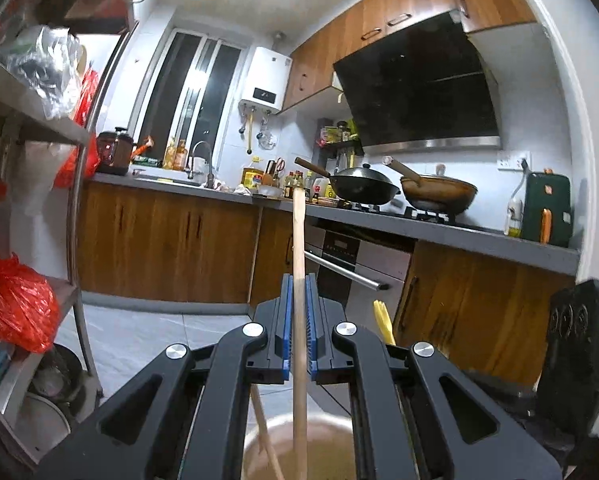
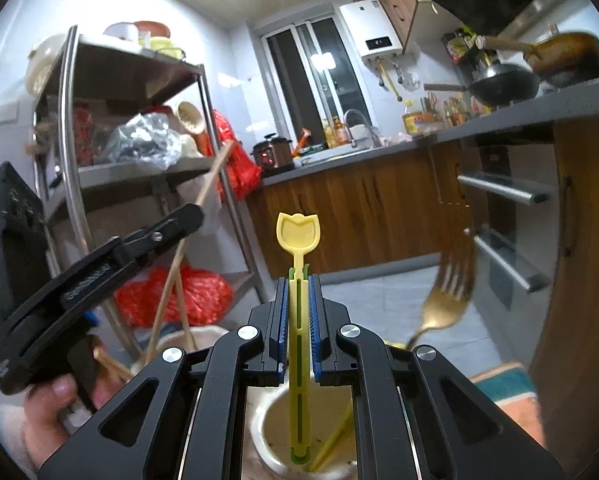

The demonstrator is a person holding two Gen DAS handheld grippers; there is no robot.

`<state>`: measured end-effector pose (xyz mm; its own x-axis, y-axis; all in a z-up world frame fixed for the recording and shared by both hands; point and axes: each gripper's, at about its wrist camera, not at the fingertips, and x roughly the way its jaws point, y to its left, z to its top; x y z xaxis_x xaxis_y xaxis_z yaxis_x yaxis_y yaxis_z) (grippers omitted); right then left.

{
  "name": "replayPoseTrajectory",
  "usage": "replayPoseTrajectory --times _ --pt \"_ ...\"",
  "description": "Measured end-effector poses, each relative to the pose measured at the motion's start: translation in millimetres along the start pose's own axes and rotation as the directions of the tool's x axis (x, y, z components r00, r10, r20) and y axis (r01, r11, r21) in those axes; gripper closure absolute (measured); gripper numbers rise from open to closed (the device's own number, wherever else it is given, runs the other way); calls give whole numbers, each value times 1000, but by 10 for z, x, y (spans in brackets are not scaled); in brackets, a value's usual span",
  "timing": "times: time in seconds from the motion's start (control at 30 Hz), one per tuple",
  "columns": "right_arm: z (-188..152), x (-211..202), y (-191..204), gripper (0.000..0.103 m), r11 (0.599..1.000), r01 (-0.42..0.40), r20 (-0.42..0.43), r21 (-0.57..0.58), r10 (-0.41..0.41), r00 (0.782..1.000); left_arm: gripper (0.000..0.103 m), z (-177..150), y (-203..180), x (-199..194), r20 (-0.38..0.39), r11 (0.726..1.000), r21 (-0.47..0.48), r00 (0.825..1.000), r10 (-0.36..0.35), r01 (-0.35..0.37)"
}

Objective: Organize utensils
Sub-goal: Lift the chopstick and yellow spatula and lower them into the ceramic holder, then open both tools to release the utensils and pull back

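Note:
My left gripper [image 1: 298,280] is shut on a wooden chopstick [image 1: 298,248] that stands upright, its lower end in a round holder [image 1: 331,428] below the fingers. A second chopstick [image 1: 264,436] leans in that holder. My right gripper [image 2: 298,280] is shut on a yellow-green tulip-topped stick [image 2: 298,240], held upright over a white cup [image 2: 259,436] with yellow sticks inside. A gold fork [image 2: 445,304] stands to the right of it. The left gripper [image 2: 99,268] also shows in the right wrist view, holding its chopstick [image 2: 213,178].
A metal rack [image 2: 69,152] with red bags [image 2: 195,296] stands to the left. A counter [image 1: 419,224] with two woks [image 1: 363,186], bottles and a sink runs along wooden cabinets. An oven handle [image 1: 343,270] juts out ahead.

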<state>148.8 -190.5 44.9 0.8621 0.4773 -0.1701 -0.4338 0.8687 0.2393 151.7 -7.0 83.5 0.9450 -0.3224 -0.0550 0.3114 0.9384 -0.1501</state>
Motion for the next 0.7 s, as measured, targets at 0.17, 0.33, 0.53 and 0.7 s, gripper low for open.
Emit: replayPoseTrajectory --times 0.17,0.33,0.53,0.7 --pt "-74 -149 -32 92 999 29 0 31 -29 1000 97 -90 12 -357 15 1000 5 1000 0 0" --pt "-201 -216 -44 92 999 49 -17 23 -49 999 97 -196 81 -596 -27 1000 2 1000 12 -12" --pt "-263 -288 -67 92 998 65 -43 20 -64 997 97 -324 156 -624 -105 999 -9 994 34 -36" --pt "-331 -220 -69 92 996 89 -92 -5 -89 992 97 -370 123 -589 -132 999 19 990 41 -39"
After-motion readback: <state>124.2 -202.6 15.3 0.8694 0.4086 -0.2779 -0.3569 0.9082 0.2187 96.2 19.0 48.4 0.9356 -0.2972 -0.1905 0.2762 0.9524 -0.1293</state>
